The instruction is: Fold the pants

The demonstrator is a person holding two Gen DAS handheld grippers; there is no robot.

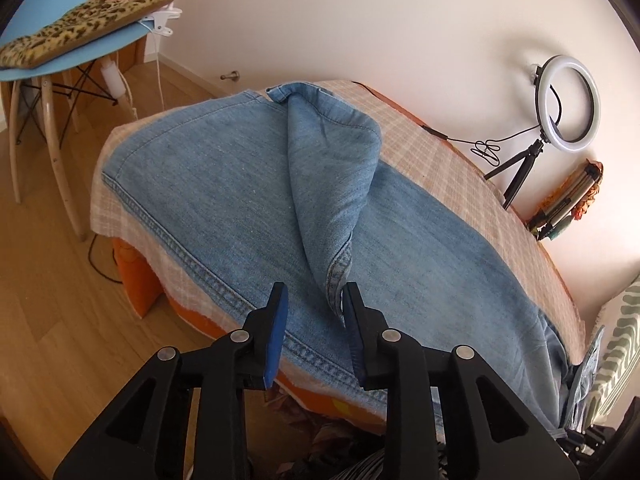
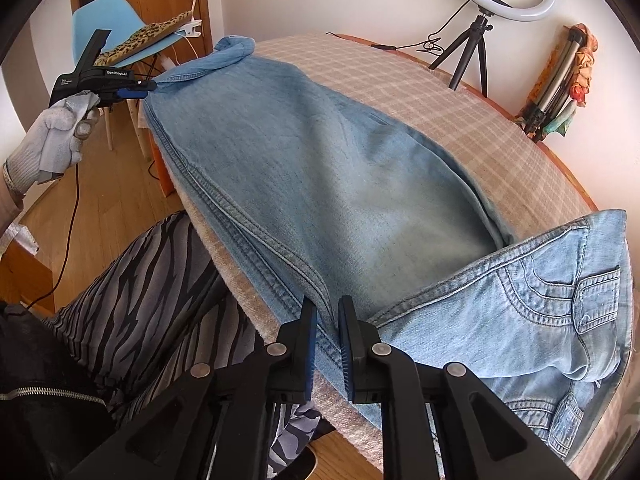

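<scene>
Light blue denim pants (image 1: 224,184) lie lengthwise on the checked tablecloth (image 1: 436,152). In the left wrist view a hem corner (image 1: 340,276) is lifted into a ridge that runs to my left gripper (image 1: 314,300), whose jaws stand apart with the hem against the right finger. The right wrist view shows the left gripper (image 2: 150,86) pinching the far leg end. My right gripper (image 2: 327,316) is closed on the near seam of the pants (image 2: 320,184), next to the folded-over waist with pockets (image 2: 540,312).
A ring light on a tripod (image 1: 568,104) and a bundle of rolled items (image 1: 568,196) stand at the table's far edge by the wall. A blue chair with a leopard cushion (image 1: 80,28) stands on the wooden floor. My patterned trousers (image 2: 152,272) are at the near edge.
</scene>
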